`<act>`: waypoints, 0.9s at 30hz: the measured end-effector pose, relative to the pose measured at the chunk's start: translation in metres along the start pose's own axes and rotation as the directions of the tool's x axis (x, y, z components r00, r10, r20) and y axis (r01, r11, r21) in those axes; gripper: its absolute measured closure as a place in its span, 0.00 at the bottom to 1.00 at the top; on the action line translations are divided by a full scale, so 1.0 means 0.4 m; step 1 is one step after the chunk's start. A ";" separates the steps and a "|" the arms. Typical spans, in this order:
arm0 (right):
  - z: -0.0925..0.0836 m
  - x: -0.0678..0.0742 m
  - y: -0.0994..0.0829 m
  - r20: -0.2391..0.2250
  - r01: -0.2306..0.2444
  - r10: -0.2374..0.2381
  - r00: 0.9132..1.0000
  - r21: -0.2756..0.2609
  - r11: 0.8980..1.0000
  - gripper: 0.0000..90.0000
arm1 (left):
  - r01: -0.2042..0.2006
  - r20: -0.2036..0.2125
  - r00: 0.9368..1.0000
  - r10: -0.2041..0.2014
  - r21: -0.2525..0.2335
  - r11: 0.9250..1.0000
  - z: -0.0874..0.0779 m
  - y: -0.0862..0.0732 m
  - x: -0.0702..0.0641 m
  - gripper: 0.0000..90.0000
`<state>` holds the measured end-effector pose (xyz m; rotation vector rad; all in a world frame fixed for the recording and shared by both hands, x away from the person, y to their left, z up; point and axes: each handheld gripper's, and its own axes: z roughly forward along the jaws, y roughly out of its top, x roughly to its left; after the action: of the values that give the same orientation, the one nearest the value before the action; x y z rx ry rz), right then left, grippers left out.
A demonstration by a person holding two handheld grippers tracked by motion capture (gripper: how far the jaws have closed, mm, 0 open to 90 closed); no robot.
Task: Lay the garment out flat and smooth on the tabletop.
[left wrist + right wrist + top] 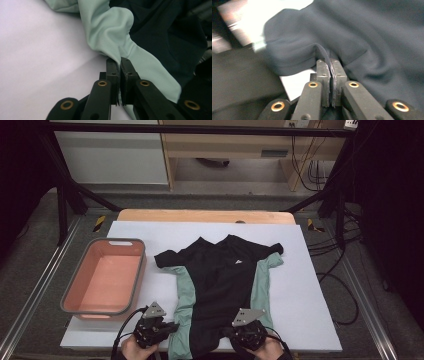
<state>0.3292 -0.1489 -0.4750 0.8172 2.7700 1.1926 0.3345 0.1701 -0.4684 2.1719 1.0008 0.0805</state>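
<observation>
Both tongs clamping shirt (220, 280) hem, pink basin (105, 276) left, apart

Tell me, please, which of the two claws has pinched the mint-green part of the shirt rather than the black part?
The left claw: its jaws are shut on a fold of the shirt's mint-green side panel, while the right claw grips black fabric.

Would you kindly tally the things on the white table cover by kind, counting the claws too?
Shirt, black and mint: 1
Pink bin: 1
Claws, left claw and right claw, each shut on the shirt's hem: 2
Total: 4
</observation>
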 end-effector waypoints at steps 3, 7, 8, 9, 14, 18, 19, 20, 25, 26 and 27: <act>-0.029 0.015 -0.018 -0.117 0.006 -0.011 0.993 -0.046 0.999 0.90 | 0.007 0.011 1.000 -0.006 -0.017 1.000 -0.034 -0.008 0.011 0.96; -0.079 -0.006 -0.043 0.003 -0.012 0.012 1.000 -0.128 0.992 0.60 | 0.021 -0.025 0.999 -0.022 -0.042 0.999 -0.032 -0.012 0.014 0.73; -0.095 -0.022 -0.051 0.051 -0.034 0.042 0.998 -0.162 0.986 0.55 | 0.021 -0.036 0.999 -0.022 -0.042 0.999 -0.028 -0.014 0.013 0.67; -0.115 -0.042 -0.064 0.129 -0.059 0.084 0.988 -0.186 0.981 0.54 | 0.022 -0.044 0.999 -0.024 -0.042 0.999 -0.024 -0.016 0.013 0.64; -0.146 -0.116 -0.132 0.338 -0.189 0.239 0.910 -0.172 0.967 0.45 | 0.038 -0.049 0.998 -0.041 -0.061 0.997 -0.012 -0.036 0.008 0.61; -0.146 -0.111 -0.151 0.370 -0.184 0.243 0.897 -0.187 0.965 0.59 | 0.029 -0.036 0.999 -0.031 -0.053 0.998 -0.010 -0.041 0.001 0.80; -0.146 -0.109 -0.151 0.374 -0.176 0.233 0.898 -0.180 0.968 0.59 | 0.028 -0.012 1.000 -0.029 -0.042 0.999 -0.010 -0.042 0.001 0.87; -0.146 -0.108 -0.151 0.392 -0.166 0.222 0.893 -0.171 0.971 0.58 | 0.031 -0.010 0.999 -0.031 -0.040 0.999 -0.010 -0.043 0.000 0.91; -0.153 -0.111 -0.160 0.431 -0.201 0.254 0.866 -0.165 0.966 0.69 | 0.007 -0.006 1.000 -0.007 -0.040 0.999 -0.012 -0.046 -0.006 0.95; -0.153 -0.108 -0.157 0.394 -0.202 0.251 0.884 -0.163 0.966 0.92 | 0.001 -0.008 1.000 -0.002 -0.041 0.999 -0.012 -0.046 -0.008 0.96; -0.150 -0.105 -0.156 0.371 -0.210 0.258 0.892 -0.167 0.963 0.95 | -0.003 -0.004 1.000 0.003 -0.042 0.999 -0.014 -0.047 -0.008 0.96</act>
<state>0.3240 -0.2446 -0.4825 1.2496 2.3034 1.0715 0.3183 0.1793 -0.4757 2.1362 0.9900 0.1064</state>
